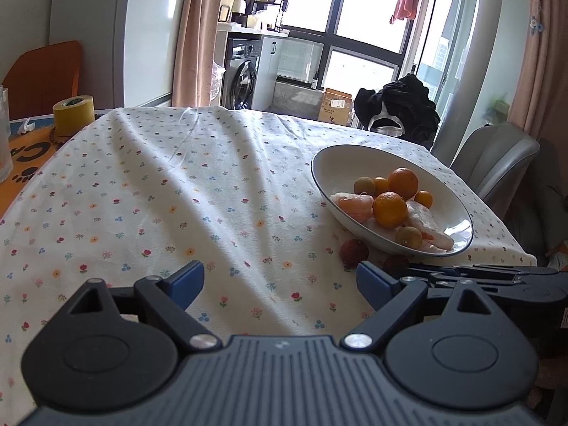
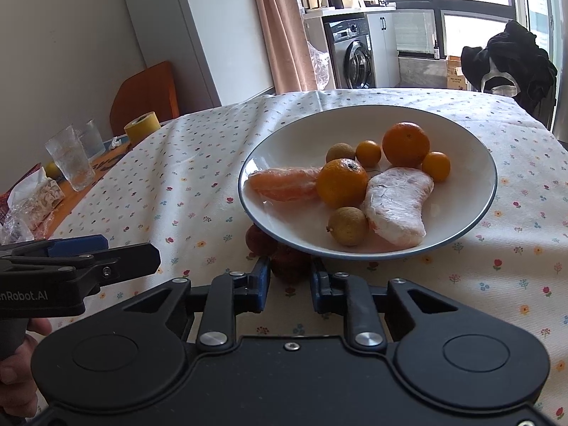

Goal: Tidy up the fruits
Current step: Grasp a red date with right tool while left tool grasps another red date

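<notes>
From my right gripper (image 2: 289, 284) the thing that matters sits dead ahead at twelve o'clock: a dark red lychee (image 2: 289, 262) on the flowered tablecloth (image 2: 177, 184), tucked against the near rim of the white plate (image 2: 472, 220). My jaws stand partly spread, one blue pad on each side of the fruit, and I judge they are bracketing it rather than squeezing. The fruit's lower half is hidden behind the fingers, so I cannot swear there is no contact. It is roundish, with no long axis to line up on.

A second lychee (image 2: 259, 239) lies just beside the first, at about eleven o'clock, half under the plate's overhang.

My left gripper (image 1: 280, 282) is spread wide and holds nothing. In its view the two red fruits sit off at about one to two o'clock, the nearer one (image 1: 354, 252) beyond its right finger, so the right hand is plainly the closer tool.

The plate already carries two mandarins (image 2: 341, 187), small kumquats (image 2: 368, 153), two tan longans (image 2: 347, 226) and two film-wrapped pieces (image 2: 397, 206). My reading is that the lychees are the last strays, and the coming move is a close, a lift clear of the rim, and a short carry forward onto the plate.
</notes>
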Action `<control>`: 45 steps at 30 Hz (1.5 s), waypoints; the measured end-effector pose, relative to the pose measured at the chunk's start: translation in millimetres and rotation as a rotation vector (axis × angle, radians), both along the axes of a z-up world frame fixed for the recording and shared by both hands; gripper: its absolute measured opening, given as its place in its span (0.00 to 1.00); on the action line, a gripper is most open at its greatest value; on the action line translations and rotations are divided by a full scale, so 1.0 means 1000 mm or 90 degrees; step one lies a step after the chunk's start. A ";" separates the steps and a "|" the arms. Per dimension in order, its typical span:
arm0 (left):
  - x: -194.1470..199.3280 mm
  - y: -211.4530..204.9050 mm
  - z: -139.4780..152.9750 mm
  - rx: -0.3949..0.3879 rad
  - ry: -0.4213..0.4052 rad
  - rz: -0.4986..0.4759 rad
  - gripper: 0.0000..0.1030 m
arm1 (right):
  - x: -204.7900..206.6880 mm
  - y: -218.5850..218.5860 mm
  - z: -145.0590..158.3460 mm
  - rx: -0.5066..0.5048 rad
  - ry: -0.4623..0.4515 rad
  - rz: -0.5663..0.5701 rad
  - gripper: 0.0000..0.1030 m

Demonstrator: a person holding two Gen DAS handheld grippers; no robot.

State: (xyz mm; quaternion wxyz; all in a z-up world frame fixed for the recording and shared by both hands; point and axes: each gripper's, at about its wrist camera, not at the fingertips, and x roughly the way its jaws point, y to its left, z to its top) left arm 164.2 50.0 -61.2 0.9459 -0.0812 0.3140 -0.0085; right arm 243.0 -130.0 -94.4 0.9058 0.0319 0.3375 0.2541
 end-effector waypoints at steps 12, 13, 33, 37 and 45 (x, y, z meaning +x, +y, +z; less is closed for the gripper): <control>0.024 -0.039 -0.003 0.040 0.000 -0.054 0.77 | -0.009 -0.033 0.003 0.024 0.000 -0.018 0.21; 0.026 -0.042 -0.004 0.046 0.000 -0.058 0.75 | -0.010 -0.036 0.003 0.025 -0.001 -0.022 0.21; 0.055 -0.064 -0.023 0.067 0.017 -0.073 0.21 | -0.019 -0.090 0.001 0.051 -0.006 -0.071 0.21; 0.048 -0.063 -0.017 0.077 0.010 -0.068 0.21 | -0.020 -0.098 0.000 0.053 -0.006 -0.082 0.21; 0.035 -0.058 0.001 0.084 -0.013 -0.050 0.21 | -0.020 -0.106 0.010 0.064 -0.025 -0.091 0.21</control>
